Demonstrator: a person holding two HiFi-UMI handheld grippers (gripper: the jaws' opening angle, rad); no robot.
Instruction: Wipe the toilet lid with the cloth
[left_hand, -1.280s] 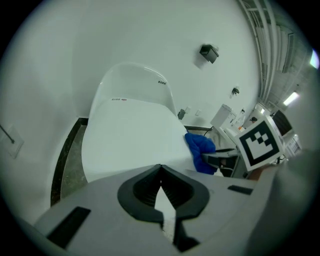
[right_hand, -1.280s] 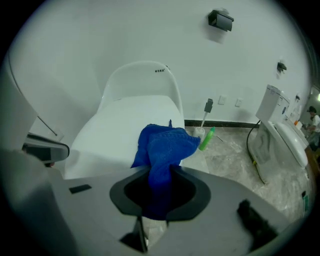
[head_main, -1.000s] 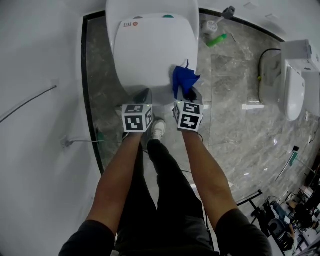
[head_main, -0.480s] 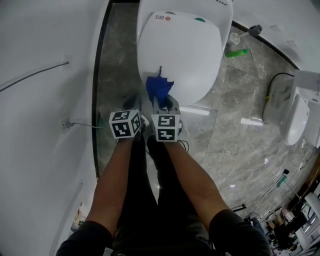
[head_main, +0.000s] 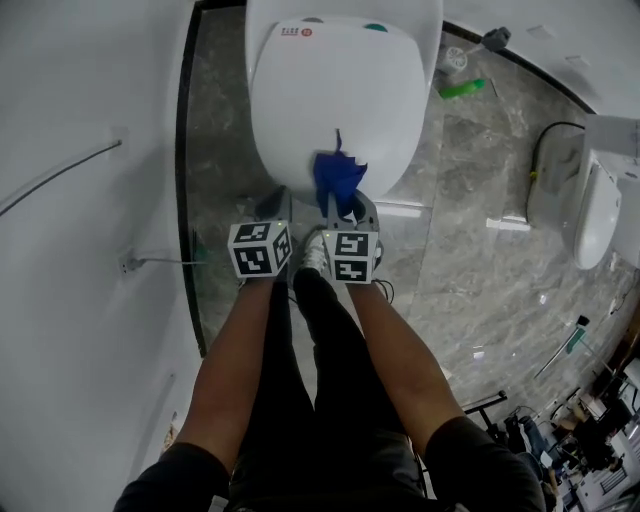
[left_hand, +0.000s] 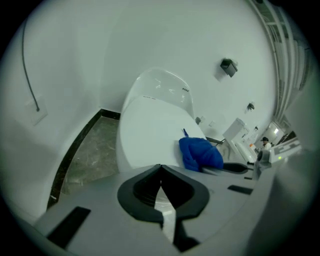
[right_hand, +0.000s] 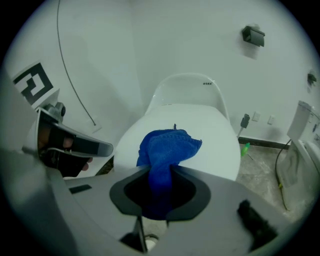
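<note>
Right claw (right_hand: 161, 172) angled down pinches cloth (right_hand: 169, 146) against toilet lid (right_hand: 215, 127); left claw (left_hand: 160, 168) pressed together

Head view steeply down, gripper views low (close), sharing toilet lid (head_main: 335, 100)

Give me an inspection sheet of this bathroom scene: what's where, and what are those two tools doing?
Surface: toilet lid white, closed, no marks visible.
Job's things: blue cloth bunched at the lid's front edge.
Clutter: green item on the floor beside the toilet.
Tools: left tool shut, empty; right tool shut on the cloth.
Cables: thin cable along the left wall; black cable near the second toilet.
Surroundings: grey stone floor, white walls.
</note>
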